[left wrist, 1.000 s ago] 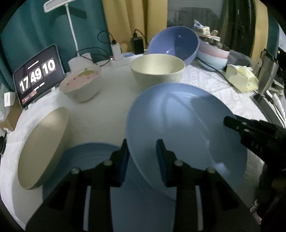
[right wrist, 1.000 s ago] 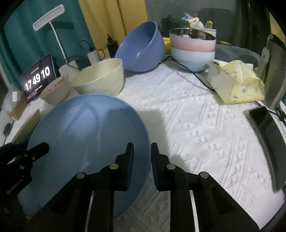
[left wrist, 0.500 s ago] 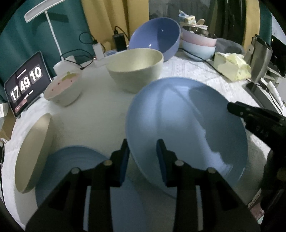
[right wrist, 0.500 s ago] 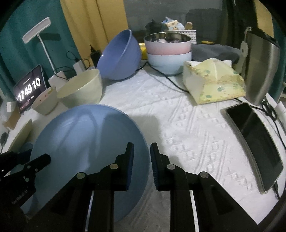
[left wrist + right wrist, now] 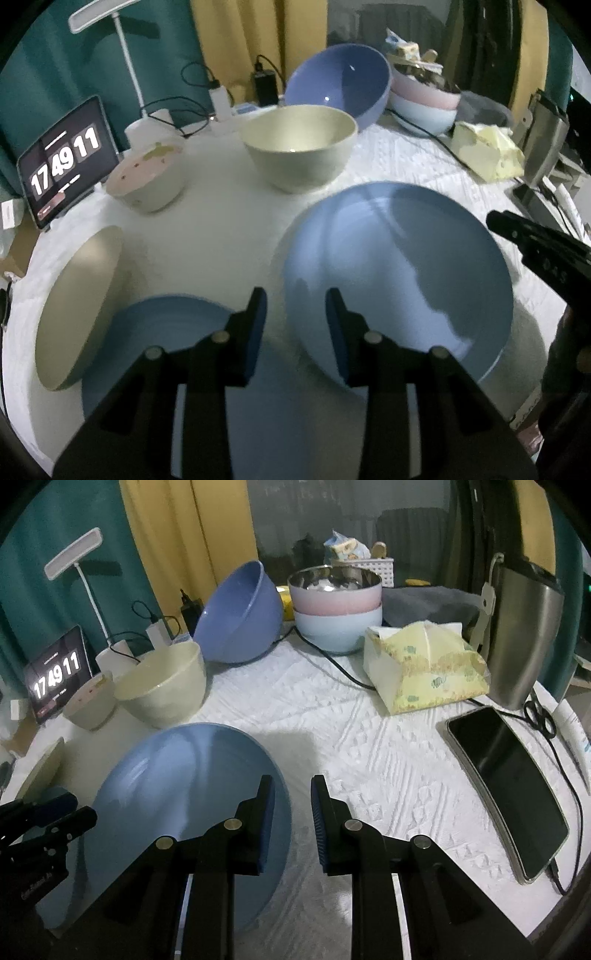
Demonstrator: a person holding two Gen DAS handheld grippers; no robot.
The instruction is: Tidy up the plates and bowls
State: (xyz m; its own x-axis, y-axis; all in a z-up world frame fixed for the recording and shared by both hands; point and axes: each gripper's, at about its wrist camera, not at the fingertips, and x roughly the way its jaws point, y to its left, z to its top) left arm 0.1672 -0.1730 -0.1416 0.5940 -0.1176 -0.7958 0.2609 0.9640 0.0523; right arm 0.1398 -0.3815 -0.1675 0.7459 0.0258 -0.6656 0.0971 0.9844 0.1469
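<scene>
At the white-clothed table's (image 5: 369, 738) near edge, the right gripper (image 5: 291, 812) pinches, jaws narrow, the right rim of the broad shallow pale-blue plate (image 5: 184, 786). The left gripper (image 5: 295, 317) straddles the opposite rim, pads not pressing. A second pale-blue plate (image 5: 166, 325) lies empty, just left. Beyond, the cream glazed bowl (image 5: 299, 147) stands empty.

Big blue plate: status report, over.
Right tongs shut on big blue plate's rim, plate tilted. Left tongs open, opposite rim between them. Small blue plate and beige plate beside it; nothing blocking.
</scene>
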